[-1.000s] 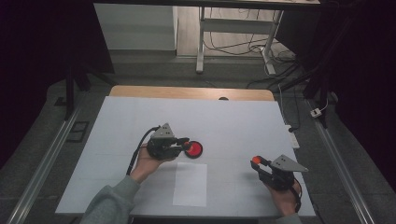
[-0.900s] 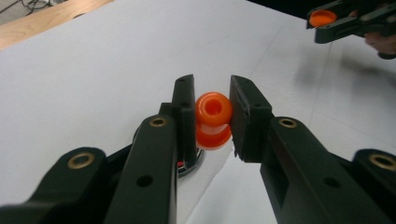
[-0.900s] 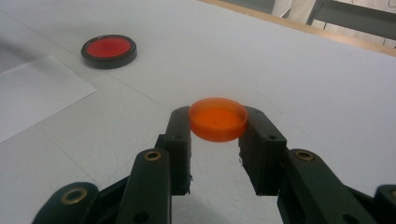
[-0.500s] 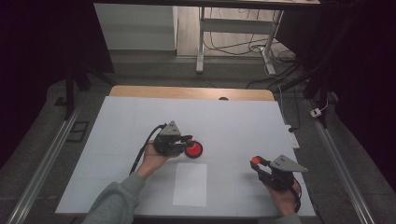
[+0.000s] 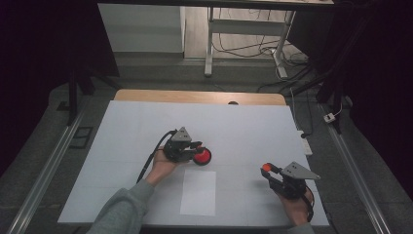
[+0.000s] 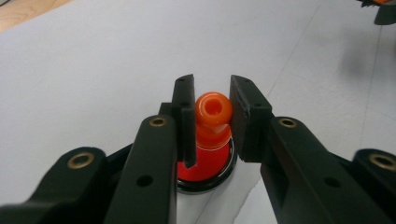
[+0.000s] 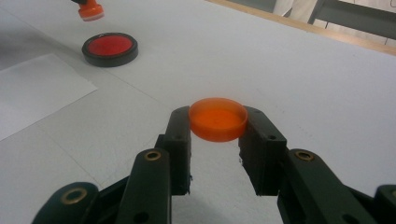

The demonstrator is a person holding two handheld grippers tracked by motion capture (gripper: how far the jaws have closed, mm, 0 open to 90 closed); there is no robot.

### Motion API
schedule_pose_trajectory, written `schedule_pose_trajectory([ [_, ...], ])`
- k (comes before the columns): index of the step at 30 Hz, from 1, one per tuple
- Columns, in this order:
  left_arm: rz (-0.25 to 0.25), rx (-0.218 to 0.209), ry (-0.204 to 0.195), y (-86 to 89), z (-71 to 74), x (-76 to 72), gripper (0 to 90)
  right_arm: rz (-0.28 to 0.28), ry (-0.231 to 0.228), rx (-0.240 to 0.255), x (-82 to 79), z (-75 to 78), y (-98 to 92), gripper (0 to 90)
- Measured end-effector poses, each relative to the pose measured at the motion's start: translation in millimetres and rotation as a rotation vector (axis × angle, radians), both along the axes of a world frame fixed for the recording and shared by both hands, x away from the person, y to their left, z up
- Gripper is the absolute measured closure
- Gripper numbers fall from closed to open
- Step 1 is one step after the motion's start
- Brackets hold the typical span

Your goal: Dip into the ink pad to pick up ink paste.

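Note:
My left gripper (image 6: 212,88) is shut on the round knob of an orange stamp (image 6: 213,114). It holds the stamp upright, just over a red ink pad in a black round case (image 6: 208,171). The high view has this gripper (image 5: 196,146) at the table's middle, right beside the pad (image 5: 202,156). My right gripper (image 7: 217,112) is shut on a shallow orange cap (image 7: 218,123), held level above the table at the front right (image 5: 267,168). From the right gripper view the pad (image 7: 110,48) lies far off, with the stamp's base (image 7: 90,10) hanging above and behind it.
A white paper sheet (image 5: 198,192) lies at the front middle of the pale table cover (image 5: 253,126). A wooden table edge (image 5: 195,96) runs along the back. A metal frame and cables stand beyond the table.
My left gripper has moved a little right with the stamp, closing in over the ink pad. The right gripper and its cap have stayed put.

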State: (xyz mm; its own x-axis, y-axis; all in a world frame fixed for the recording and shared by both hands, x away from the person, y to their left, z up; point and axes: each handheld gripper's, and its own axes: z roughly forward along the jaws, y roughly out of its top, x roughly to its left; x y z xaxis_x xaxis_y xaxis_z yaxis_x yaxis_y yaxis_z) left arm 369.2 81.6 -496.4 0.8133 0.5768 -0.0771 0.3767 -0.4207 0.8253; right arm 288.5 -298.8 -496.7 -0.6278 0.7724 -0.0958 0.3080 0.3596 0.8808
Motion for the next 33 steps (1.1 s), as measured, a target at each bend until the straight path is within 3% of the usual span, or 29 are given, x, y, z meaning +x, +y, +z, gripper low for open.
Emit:
schedule_pose_trajectory([
  [33, 0.010, 0.047, 0.030, -8.4, -21.2, 9.0, 72.4, 0.003, 0.002, 0.002, 0.2, -0.3, -0.4, 64.7],
])
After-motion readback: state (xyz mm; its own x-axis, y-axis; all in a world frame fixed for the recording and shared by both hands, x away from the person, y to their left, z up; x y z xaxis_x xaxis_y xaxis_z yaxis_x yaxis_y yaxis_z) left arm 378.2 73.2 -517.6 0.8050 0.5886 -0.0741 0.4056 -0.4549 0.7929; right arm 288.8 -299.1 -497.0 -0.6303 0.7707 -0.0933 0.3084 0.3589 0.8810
